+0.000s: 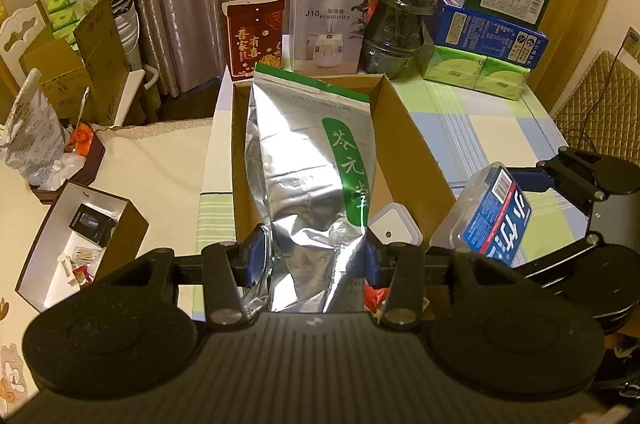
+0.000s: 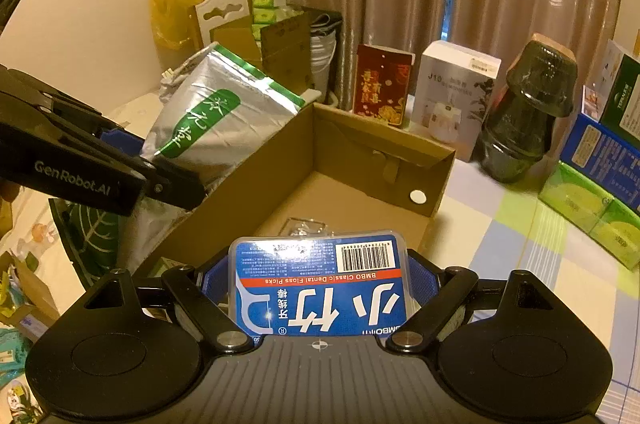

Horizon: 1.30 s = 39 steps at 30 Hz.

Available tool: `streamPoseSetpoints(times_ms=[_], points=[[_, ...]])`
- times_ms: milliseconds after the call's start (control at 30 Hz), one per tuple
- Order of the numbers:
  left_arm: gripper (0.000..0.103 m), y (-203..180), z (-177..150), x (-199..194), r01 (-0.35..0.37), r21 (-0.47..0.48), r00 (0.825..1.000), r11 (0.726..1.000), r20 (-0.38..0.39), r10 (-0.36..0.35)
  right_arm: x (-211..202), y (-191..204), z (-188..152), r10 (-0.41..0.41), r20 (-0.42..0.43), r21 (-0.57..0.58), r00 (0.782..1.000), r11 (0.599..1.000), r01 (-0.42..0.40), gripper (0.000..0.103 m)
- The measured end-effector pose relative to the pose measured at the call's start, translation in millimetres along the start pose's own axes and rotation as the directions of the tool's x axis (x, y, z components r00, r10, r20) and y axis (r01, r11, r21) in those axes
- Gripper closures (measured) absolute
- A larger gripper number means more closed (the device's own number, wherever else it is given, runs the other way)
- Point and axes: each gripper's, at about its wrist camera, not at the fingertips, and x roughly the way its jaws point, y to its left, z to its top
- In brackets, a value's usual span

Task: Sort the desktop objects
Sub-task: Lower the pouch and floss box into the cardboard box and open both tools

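The left gripper (image 1: 316, 256) is clamped on the lower end of a silver foil tea bag (image 1: 308, 160), its blue pads pressing both sides of the crumpled foil; the bag is held above an open cardboard box (image 1: 416, 152), its green top edge towards the far wall. The bag carries a green label with white Chinese characters and the faint line "LING YUAN TANG". The right gripper (image 2: 320, 288) stands wide and is clamped across a clear plastic floss pick box (image 2: 320, 284), held just over the near edge of the cardboard box. Its blue label, upside down in the right wrist view, reads "BMBO Classic Dental Floss Picks", with large white characters and a barcode. A small white square device (image 1: 394, 228) lies inside the cardboard box. Behind the box stand a red carton with gold characters (image 1: 254, 40), a white "J10 HUMIDIFIER" box (image 1: 328, 24), stacked dark wrapped bowls (image 1: 400, 20), and blue and green cartons (image 1: 488, 36) on the checked tablecloth (image 1: 500, 120).
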Motion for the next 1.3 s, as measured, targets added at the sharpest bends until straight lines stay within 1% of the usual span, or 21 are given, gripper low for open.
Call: streamPoseSetpoints(times_ms=[267, 567, 633, 667, 700, 767, 867, 1067, 1167, 1233, 1267, 1300], points=[[0.062, 3.6, 12.9, 13.5, 0.004, -0.008, 1.000, 1.000, -0.006, -0.004, 13.8, -12.3, 1.7, -0.002, -0.019, 0.017, 1.000, 1.000, 0.002, 0.019], [0.061, 5.1, 29.3, 35.9, 0.003, -0.008, 1.000, 1.000, -0.007, -0.003, 27.1, -18.2, 9.3, 0.003, -0.015, 0.019, 1.000, 1.000, -0.002, 0.019], [0.059, 6.5, 30.7, 42.4, 0.001, -0.021, 1.000, 1.000, -0.004, -0.001, 30.1, -20.5, 9.8, 0.001, -0.016, 0.022, 1.000, 1.000, -0.001, 0.019], [0.053, 7.4, 30.9, 45.3, -0.008, -0.029, 1.000, 1.000, -0.002, 0.008, 31.5, -21.9, 9.5, -0.001, -0.019, 0.025, 1.000, 1.000, 0.001, 0.019], [0.051, 9.3, 30.6, 48.0, -0.020, -0.044, 1.000, 0.999, 0.003, 0.021, 32.3, -23.3, 9.2, -0.001, -0.020, 0.029, 1.000, 1.000, 0.001, 0.019], [0.051, 13.6, 28.1, 50.3, -0.027, -0.072, 0.999, 0.997, 0.014, 0.029, 33.0, -26.0, 7.1, 0.000, -0.021, 0.034, 1.000, 0.999, 0.001, 0.019], [0.051, 18.0, 23.0, 48.6, -0.016, -0.089, 1.000, 0.996, 0.022, 0.018, 34.7, -29.1, 3.2, 0.002, -0.026, 0.041, 1.000, 0.999, -0.001, 0.019], [0.051, 23.0, 13.9, 37.0, -0.031, -0.094, 0.999, 0.995, 0.036, 0.034, 36.9, -30.5, 0.6, 0.011, -0.031, 0.055, 0.999, 0.998, -0.009, 0.019], [0.050, 24.5, 10.8, 31.1, -0.044, -0.087, 0.998, 0.995, 0.042, 0.047, 36.2, -27.6, 3.9, 0.023, -0.016, 0.055, 1.000, 0.998, -0.023, 0.019], [0.048, 27.1, 9.2, 26.6, -0.051, -0.089, 0.997, 0.995, 0.045, 0.055, 37.3, -25.5, 8.7, 0.025, 0.011, 0.058, 1.000, 0.998, -0.025, 0.019], [0.047, 28.5, 8.1, 24.1, -0.054, -0.092, 0.997, 0.994, 0.047, 0.059, 38.7, -25.7, 11.2, 0.036, 0.026, 0.063, 0.999, 0.997, -0.037, 0.018], [0.046, 29.8, 6.9, 21.3, -0.058, -0.096, 0.997, 0.994, 0.051, 0.063, 40.6, -26.6, 13.0, 0.042, 0.031, 0.070, 0.999, 0.997, -0.044, 0.013]])
